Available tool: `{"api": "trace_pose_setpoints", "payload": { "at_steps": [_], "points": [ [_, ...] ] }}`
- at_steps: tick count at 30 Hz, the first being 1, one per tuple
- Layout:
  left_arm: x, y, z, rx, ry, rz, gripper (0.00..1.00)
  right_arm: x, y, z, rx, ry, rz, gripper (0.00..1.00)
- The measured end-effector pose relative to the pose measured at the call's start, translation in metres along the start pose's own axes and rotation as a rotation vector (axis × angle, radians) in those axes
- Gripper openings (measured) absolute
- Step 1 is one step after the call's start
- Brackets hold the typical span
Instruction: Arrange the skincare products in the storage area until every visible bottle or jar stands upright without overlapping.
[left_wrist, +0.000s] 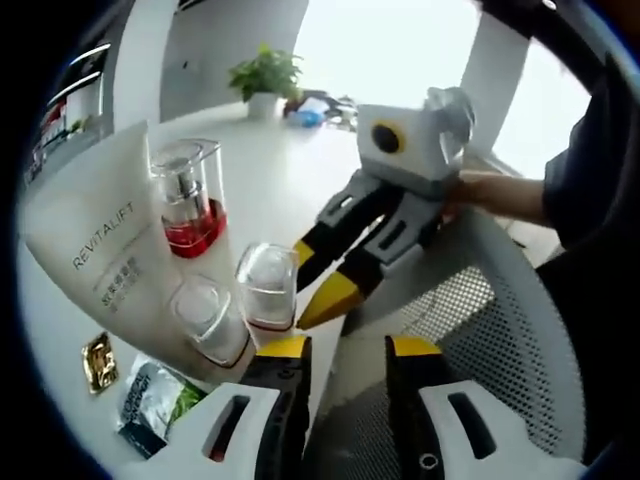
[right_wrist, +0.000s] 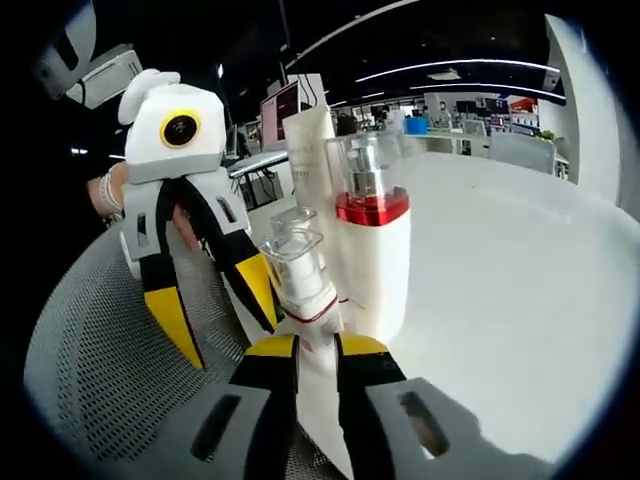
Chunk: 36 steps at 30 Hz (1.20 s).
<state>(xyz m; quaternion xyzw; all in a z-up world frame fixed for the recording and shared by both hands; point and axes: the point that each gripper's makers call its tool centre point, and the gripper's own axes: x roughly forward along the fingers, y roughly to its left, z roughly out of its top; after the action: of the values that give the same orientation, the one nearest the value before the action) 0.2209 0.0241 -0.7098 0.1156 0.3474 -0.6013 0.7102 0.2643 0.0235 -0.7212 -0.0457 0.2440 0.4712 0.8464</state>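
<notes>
Bottles grouped upright on white table (left_wrist: 270, 190) beside mesh basket (right_wrist: 90, 370). Right gripper (right_wrist: 318, 347) clamped slim pump bottle (right_wrist: 300, 275), steadying it next to red-banded bottle (right_wrist: 372, 240) and tube (left_wrist: 105, 250). Left gripper (left_wrist: 345, 350) hung open, empty, over the basket.

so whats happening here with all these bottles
A person with a handheld gripper in each hand is sorting skincare products on a white table. The right gripper is shut on a small pump bottle with a clear cap, next to a taller red-banded bottle and a white Revitalift tube. The left gripper is open, holding nothing, above a white mesh basket. Small sachets lie on the table.
</notes>
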Motion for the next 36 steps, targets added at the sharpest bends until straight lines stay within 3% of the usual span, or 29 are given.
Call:
{"api": "trace_pose_setpoints", "payload": {
  "at_steps": [12,36],
  "points": [
    [0.0023,0.005,-0.0008,-0.028,-0.005,0.021,0.33,0.0009,-0.0025,-0.0026,0.044,0.014,-0.015,0.12],
    [0.0072,0.0081,-0.0024,-0.034,-0.004,0.035,0.37,0.0082,-0.0069,-0.0059,0.041,0.132,-0.077,0.12]
  ]
}}
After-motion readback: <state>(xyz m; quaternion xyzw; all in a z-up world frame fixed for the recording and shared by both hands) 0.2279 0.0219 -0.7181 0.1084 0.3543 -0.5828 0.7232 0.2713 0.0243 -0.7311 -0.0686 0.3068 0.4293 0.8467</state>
